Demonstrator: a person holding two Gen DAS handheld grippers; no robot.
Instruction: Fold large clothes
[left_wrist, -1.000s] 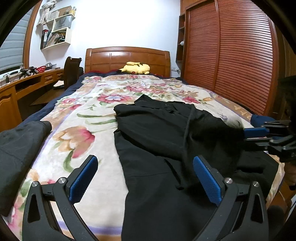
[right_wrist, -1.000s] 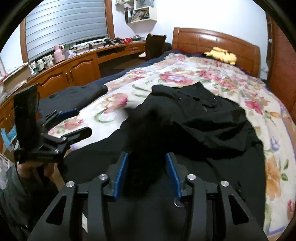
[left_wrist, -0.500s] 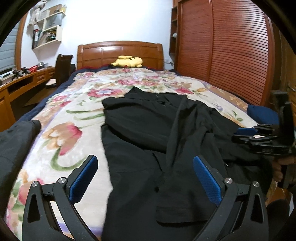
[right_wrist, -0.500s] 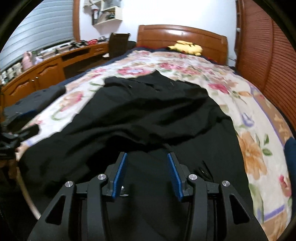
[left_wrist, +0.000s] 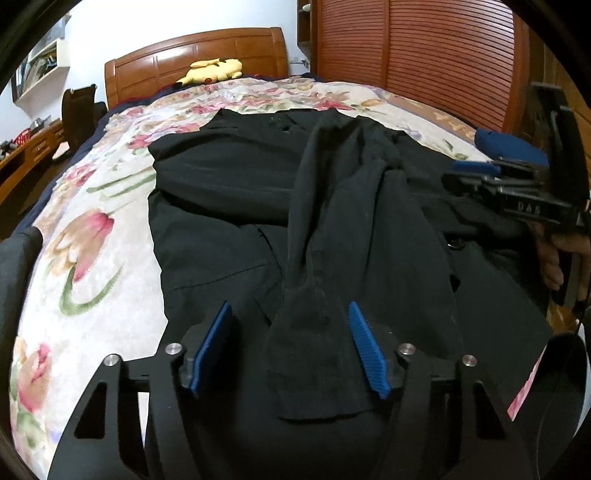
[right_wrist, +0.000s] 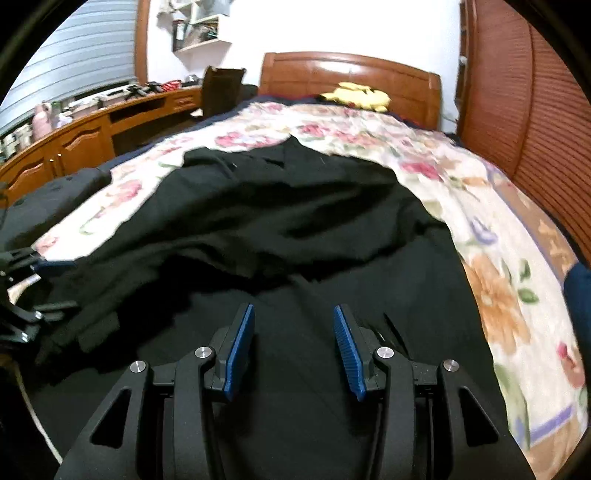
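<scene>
Now you are closing your left gripper (left_wrist: 288, 343) around a sleeve (left_wrist: 332, 258) of the black garment (left_wrist: 221, 192) lying on the floral bedspread (left_wrist: 85, 258), pads not yet pressing; your right gripper (right_wrist: 293, 347) is hovering, jaws apart, over the near cloth.

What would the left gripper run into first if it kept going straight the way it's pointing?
Most likely the folded-over sleeve of the black garment: its cuff end already lies between the closing left gripper pads, apparently untouched, though depth is unclear.
</scene>
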